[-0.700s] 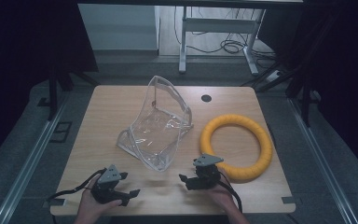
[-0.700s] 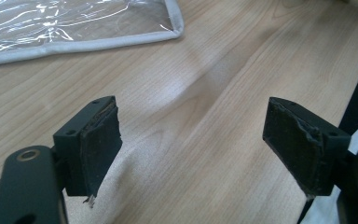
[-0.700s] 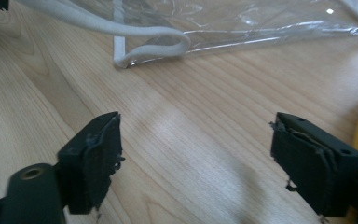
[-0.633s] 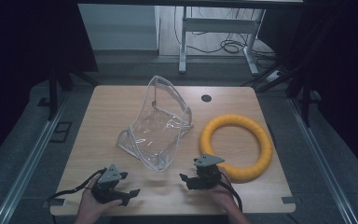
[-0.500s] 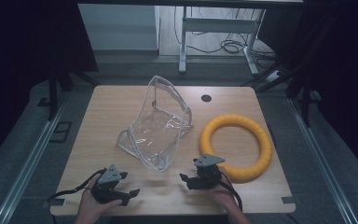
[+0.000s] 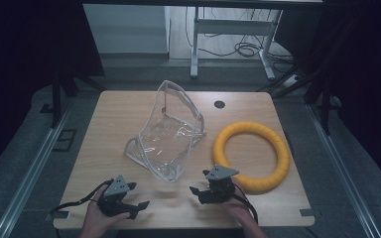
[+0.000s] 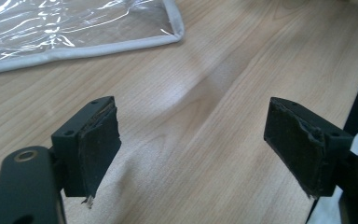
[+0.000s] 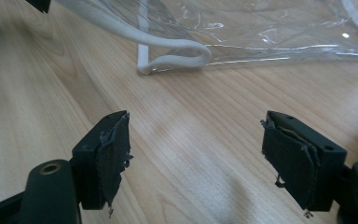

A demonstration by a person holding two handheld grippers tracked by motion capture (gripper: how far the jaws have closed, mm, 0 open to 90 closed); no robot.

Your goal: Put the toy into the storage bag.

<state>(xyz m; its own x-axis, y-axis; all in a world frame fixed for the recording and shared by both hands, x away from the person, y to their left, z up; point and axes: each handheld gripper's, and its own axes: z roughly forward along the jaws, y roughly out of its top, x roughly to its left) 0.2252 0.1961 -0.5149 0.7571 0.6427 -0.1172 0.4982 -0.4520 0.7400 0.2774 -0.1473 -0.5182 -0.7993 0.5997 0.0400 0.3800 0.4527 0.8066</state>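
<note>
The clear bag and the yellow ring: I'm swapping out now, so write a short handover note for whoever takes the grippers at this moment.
Left gripper: open, holding nothing, low at the near left edge of the table.
Right gripper: open, holding nothing, near centre, pointing towards the bag.
Clear bag: mid-table, propped up with its mouth gaping; its white-trimmed near corner lies just ahead of the right gripper's jaws, untouched.
Yellow ring: flat on the table, right of the bag and apart from it, beside the right gripper.
Done: nothing gripped yet.
Left: probably grasp the bag and the ring; all of it remains.
</note>
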